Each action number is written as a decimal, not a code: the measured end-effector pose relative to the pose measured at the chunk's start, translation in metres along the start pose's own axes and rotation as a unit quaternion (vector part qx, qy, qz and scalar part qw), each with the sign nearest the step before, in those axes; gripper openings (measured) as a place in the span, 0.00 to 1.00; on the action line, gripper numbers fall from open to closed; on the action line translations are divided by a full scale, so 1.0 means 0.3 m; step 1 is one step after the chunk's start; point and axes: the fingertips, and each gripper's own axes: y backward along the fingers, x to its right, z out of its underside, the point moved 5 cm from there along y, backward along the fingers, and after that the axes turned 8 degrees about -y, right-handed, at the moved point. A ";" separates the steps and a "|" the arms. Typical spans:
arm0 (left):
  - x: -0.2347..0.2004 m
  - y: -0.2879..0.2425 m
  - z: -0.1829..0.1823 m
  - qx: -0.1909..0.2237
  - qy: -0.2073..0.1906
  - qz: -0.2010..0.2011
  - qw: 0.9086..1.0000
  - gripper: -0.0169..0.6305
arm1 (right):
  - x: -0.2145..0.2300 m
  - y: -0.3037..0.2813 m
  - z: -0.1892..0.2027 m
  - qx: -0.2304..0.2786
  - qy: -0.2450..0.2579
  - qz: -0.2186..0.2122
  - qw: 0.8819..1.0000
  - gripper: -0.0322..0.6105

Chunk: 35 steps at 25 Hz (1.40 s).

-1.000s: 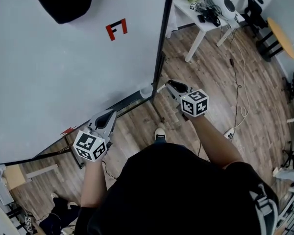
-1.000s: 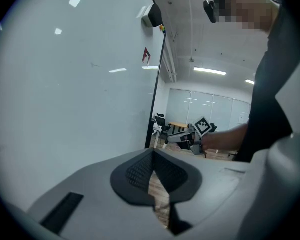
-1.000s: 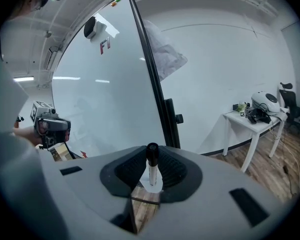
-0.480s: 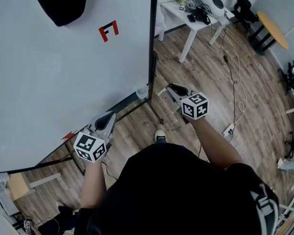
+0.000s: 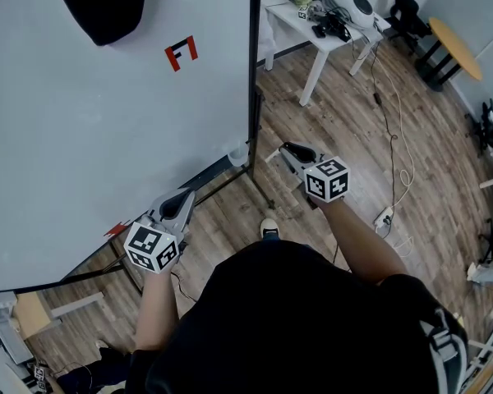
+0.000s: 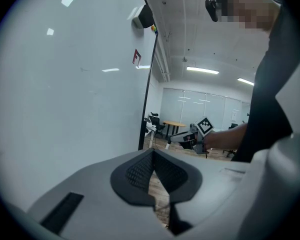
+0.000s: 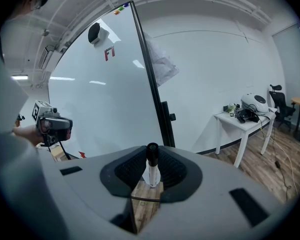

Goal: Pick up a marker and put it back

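My right gripper (image 5: 286,148) is shut on a marker (image 7: 151,166) with a white barrel and a black cap. The marker stands upright between the dark pads in the right gripper view. This gripper is held out just right of the whiteboard's (image 5: 107,138) black edge post, above the wooden floor. My left gripper (image 5: 181,200) hangs in front of the board's lower part, close to its tray rail (image 5: 218,171). Its jaws meet at the tips with nothing between them in the left gripper view (image 6: 153,153).
On the board are a red magnet (image 5: 181,52) and a black eraser (image 5: 103,2). A small white holder (image 5: 239,152) sits at the tray's right end. A white table (image 5: 308,25) with gear stands far right, and a cable (image 5: 394,138) lies across the floor.
The right gripper has drifted a little with the marker still in it. The head view has swung, so the board's edge now stands more upright. The left gripper has stayed put.
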 end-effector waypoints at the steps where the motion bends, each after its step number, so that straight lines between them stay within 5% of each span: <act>1: -0.001 -0.001 0.002 0.000 0.000 0.000 1.000 0.04 | 0.002 -0.002 0.000 0.000 0.001 0.001 1.000 0.15; 35: -0.128 -0.034 0.050 -0.023 0.039 -0.058 0.997 0.04 | -0.010 -0.342 -0.090 -0.037 0.021 -0.071 0.997 0.15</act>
